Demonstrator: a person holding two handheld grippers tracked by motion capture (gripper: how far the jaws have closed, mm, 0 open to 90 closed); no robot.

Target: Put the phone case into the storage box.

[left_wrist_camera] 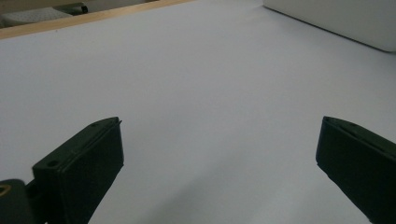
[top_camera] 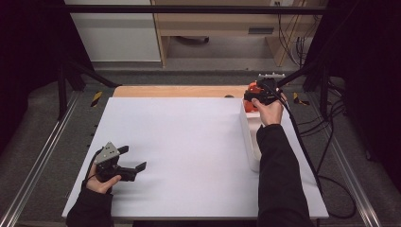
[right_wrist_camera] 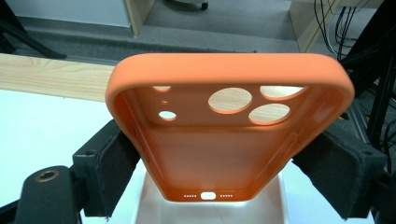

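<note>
White board covers the worktop (top_camera: pixel 189 151), and at its near-left corner the person's left gripper (top_camera: pixel 135 161) rests low over the bare surface, jaws spread wide with nothing between them; the left gripper view looks along those two black jaws at plain white and the edge of a pale tray (left_wrist_camera: pixel 336 21) far off. Moving across to the right, a long white tray (top_camera: pixel 249 142) lies along the board's right edge, and over its far end the right gripper (top_camera: pixel 257 94) holds an orange phone case (right_wrist_camera: pixel 224 135). In the right gripper view the jaws press on the case's two long sides, narrow about it, the open inside facing the camera, the camera cut-outs at the far end and the charging-port end nearest the gripper, just above the tray's white floor (right_wrist_camera: pixel 210 210). The job in hand looks like setting the case down into the tray. To do it well, I would keep the case level and centred between the tray walls, lower it slowly until it rests on the floor, and only then ease the jaws apart, since soft silicone may cling to the pads.
</note>
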